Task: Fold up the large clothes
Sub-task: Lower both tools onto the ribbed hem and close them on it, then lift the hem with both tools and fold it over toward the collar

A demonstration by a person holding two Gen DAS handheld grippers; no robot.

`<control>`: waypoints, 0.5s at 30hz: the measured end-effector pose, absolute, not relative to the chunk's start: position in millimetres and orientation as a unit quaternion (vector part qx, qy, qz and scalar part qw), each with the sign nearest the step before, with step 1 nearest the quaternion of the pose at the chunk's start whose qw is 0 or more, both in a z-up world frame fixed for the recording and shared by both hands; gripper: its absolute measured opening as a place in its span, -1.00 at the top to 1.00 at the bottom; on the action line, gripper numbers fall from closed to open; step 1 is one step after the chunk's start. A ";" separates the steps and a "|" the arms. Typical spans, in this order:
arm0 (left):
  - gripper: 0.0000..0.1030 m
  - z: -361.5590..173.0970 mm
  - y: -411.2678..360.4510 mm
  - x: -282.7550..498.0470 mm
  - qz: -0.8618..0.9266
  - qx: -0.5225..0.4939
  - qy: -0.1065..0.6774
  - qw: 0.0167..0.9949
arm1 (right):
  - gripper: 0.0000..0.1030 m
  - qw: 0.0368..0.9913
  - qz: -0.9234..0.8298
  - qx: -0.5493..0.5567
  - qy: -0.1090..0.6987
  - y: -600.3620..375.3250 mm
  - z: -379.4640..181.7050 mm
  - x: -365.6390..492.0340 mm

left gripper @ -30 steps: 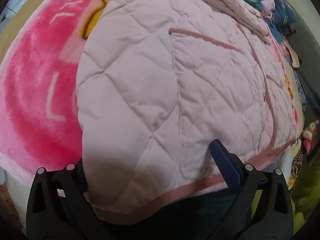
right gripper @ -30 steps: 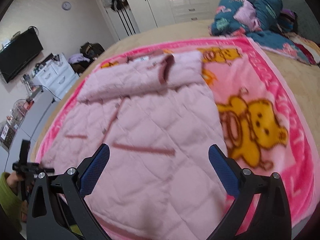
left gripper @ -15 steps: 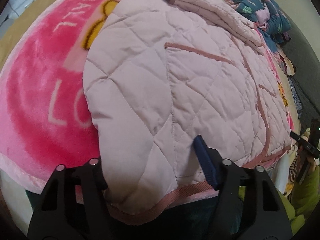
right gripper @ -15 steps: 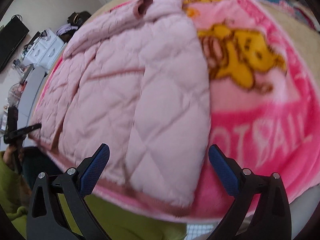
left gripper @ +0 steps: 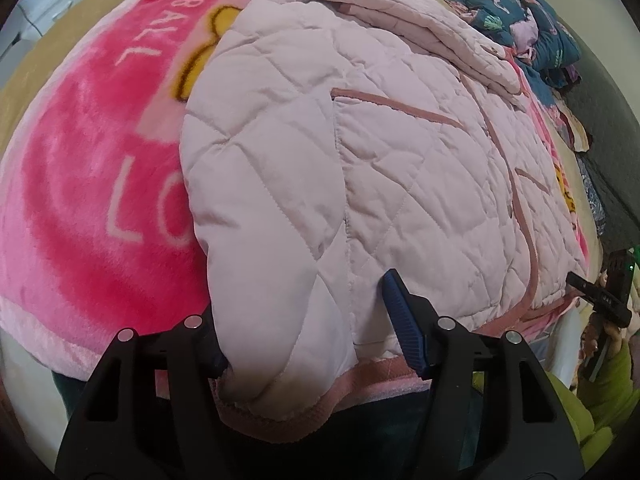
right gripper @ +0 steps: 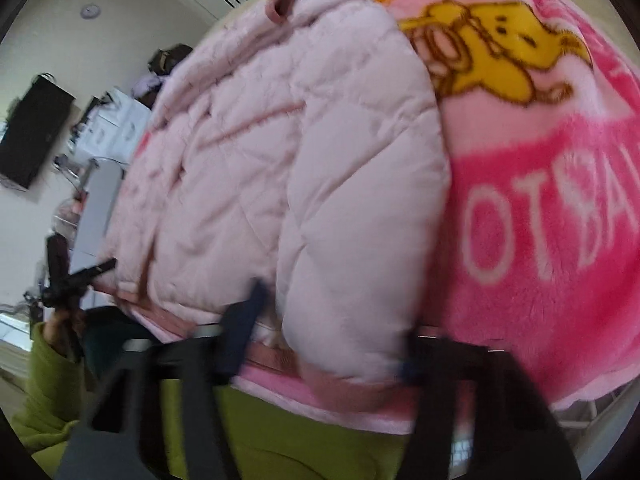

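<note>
Both tongs, left [left gripper: 308, 332] and right [right gripper: 328, 332], just closed onto the jacket [left gripper: 360, 160] hem.

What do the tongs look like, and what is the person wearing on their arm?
The left tongs are black plastic frames with cut-out holes, round silver screws, and ribbed dark-blue pads on the fingers. The right tongs look the same but are blurred. The person's sleeve is bright yellow-green. No cables show.
</note>
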State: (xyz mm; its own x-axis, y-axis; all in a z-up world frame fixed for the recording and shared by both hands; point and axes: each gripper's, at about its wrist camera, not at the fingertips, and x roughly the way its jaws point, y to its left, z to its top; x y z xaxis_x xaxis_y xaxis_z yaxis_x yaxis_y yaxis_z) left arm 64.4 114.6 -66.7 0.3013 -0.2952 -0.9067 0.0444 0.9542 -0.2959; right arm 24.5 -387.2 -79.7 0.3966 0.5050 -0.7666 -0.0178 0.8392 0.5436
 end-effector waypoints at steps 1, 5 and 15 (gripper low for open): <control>-0.06 -66.4 114.7 64.2 -0.104 -0.109 0.581 0.800 | 0.48 0.807 0.172 0.237 0.513 -388.5 -72.3 25.7; 0.24 -61.0 114.6 58.5 -0.087 -0.111 0.567 0.811 | 0.60 0.830 0.211 0.238 0.458 -388.5 -38.0 33.5; 0.71 -24.3 111.3 49.9 -0.104 -0.112 0.510 0.846 | 0.63 0.860 0.239 0.235 0.386 -387.7 8.1 58.9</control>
State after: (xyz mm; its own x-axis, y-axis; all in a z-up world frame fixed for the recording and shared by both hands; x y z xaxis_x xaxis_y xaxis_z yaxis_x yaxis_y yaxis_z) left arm 49.9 111.3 -24.3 0.4584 -0.2905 -0.8399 0.0612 0.9532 -0.2962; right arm 58.9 -387.7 8.1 0.5882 0.5925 -0.5504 -0.2299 0.7750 0.5887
